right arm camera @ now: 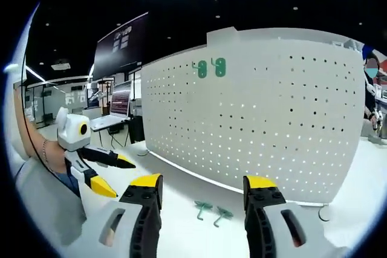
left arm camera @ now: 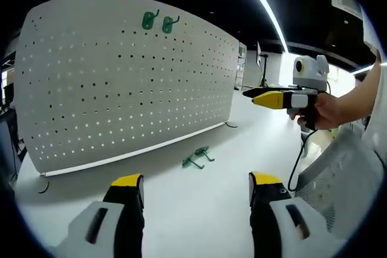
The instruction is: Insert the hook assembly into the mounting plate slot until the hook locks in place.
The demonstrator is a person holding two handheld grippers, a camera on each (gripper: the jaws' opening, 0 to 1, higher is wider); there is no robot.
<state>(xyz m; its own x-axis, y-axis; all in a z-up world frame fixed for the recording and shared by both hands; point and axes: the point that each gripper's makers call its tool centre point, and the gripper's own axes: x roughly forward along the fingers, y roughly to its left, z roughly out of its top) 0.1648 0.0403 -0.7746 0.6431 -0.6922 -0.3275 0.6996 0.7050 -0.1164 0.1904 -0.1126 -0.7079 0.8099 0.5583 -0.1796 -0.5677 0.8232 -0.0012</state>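
While two green hooks (left arm camera: pixel 197 156) lie loose on the white desk (left arm camera: pixel 199 209) just before the pegboard (left arm camera: pixel 121 83), two more (left arm camera: pixel 159 22) hang side by side near the board's top edge; in the right gripper view the loose pair (right arm camera: pixel 213 211) sits between the jaws, the hung pair (right arm camera: pixel 210 67) high on the pegboard (right arm camera: pixel 260 119). A laptop (right arm camera: pixel 115 113) and screens stand beyond the board's left end. Left hand-held gripper (left arm camera: pixel 196 188) hovers low over the desk, jaws spread and empty. Right hand-held gripper (left arm camera: pixel 257 96), gripped by a hand (left arm camera: pixel 323 112), is raised off to the side; its jaws (right arm camera: pixel 202 188) stand spread, empty. Bare desk lies open around the loose hooks
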